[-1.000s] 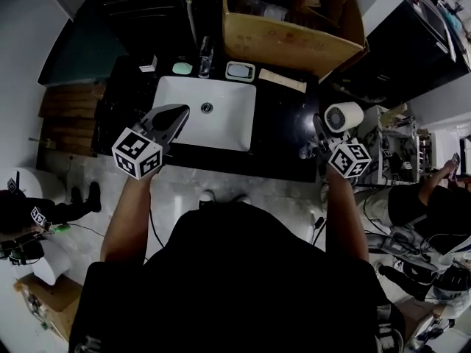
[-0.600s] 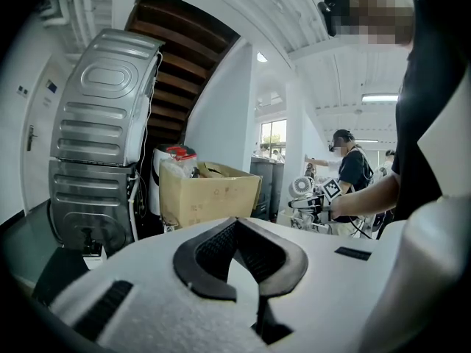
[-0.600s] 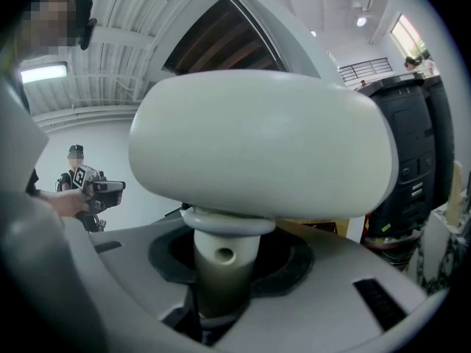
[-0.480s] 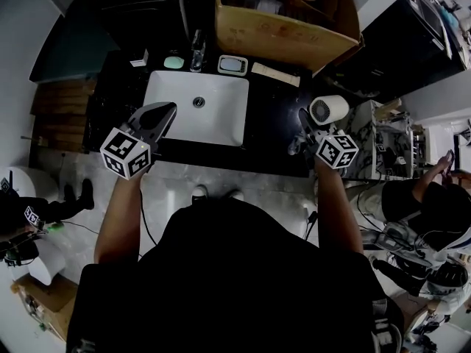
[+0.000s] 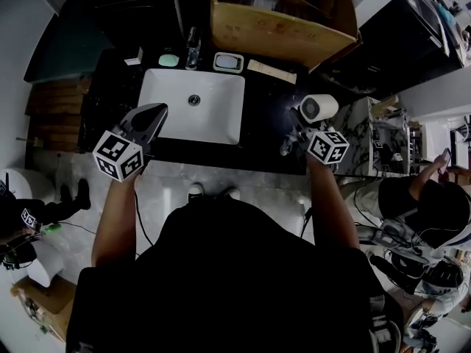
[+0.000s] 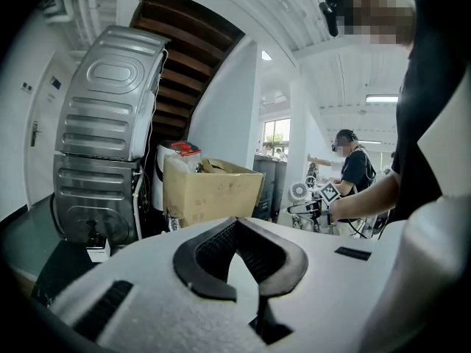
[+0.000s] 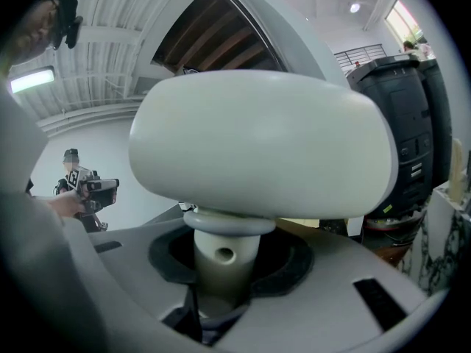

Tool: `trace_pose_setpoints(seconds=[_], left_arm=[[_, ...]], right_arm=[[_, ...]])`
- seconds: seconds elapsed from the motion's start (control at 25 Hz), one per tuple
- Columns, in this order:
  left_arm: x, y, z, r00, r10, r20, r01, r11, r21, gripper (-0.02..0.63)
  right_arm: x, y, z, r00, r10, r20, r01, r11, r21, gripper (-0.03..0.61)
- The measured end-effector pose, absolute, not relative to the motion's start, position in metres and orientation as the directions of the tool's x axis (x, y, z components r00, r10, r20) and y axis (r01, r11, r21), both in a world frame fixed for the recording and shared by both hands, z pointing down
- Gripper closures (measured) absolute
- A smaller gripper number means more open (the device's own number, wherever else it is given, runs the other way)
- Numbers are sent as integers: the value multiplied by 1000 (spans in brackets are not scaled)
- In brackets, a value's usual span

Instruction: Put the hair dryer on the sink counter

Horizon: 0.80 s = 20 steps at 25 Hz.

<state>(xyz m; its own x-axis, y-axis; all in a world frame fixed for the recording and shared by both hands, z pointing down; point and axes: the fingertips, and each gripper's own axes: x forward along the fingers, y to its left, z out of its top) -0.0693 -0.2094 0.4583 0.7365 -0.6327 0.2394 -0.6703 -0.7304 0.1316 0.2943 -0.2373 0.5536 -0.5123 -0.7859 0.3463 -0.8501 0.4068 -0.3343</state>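
Note:
The white hair dryer point(image 5: 319, 108) hangs over the right end of the black sink counter point(image 5: 271, 127), its round grille facing up at me. My right gripper point(image 5: 298, 134) is shut on the dryer's handle point(image 7: 223, 259), with the dryer's head point(image 7: 257, 145) filling the right gripper view above the jaws. My left gripper point(image 5: 145, 122) hovers at the front left corner of the white basin point(image 5: 193, 107). It holds nothing, and in the left gripper view point(image 6: 235, 235) the pad tips meet.
A faucet point(image 5: 193, 48), a green soap dish point(image 5: 168, 59) and a small tray point(image 5: 229, 62) line the counter's back edge. Behind them stands a cardboard box point(image 5: 283, 28). A marble shelf unit point(image 5: 383, 134) and another person point(image 5: 423, 197) are at the right. A washing machine point(image 6: 110, 131) stands at the left.
My right gripper has carried the hair dryer a little left, in over the counter's right end. The left gripper has stayed by the basin.

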Motion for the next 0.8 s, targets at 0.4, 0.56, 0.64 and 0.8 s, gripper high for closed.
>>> trace_pose_setpoints(seconds=[0.4, 0.56, 0.64, 0.8], left_arm=[[-79, -207, 470, 735, -625, 263, -671, -725, 154, 600], [-82, -209, 473, 734, -625, 267, -673, -723, 158, 600], [-85, -209, 474, 731, -628, 268, -676, -719, 160, 600], [-86, -208, 476, 729, -630, 267, -679, -715, 165, 600]], right_arm=[[283, -243, 577, -513, -756, 407, -855, 412, -314, 434], [280, -248, 588, -513, -745, 427, -856, 407, -319, 434], [278, -251, 593, -514, -740, 434, -855, 403, -326, 434], [278, -253, 603, -513, -729, 452, -856, 394, -336, 434]])
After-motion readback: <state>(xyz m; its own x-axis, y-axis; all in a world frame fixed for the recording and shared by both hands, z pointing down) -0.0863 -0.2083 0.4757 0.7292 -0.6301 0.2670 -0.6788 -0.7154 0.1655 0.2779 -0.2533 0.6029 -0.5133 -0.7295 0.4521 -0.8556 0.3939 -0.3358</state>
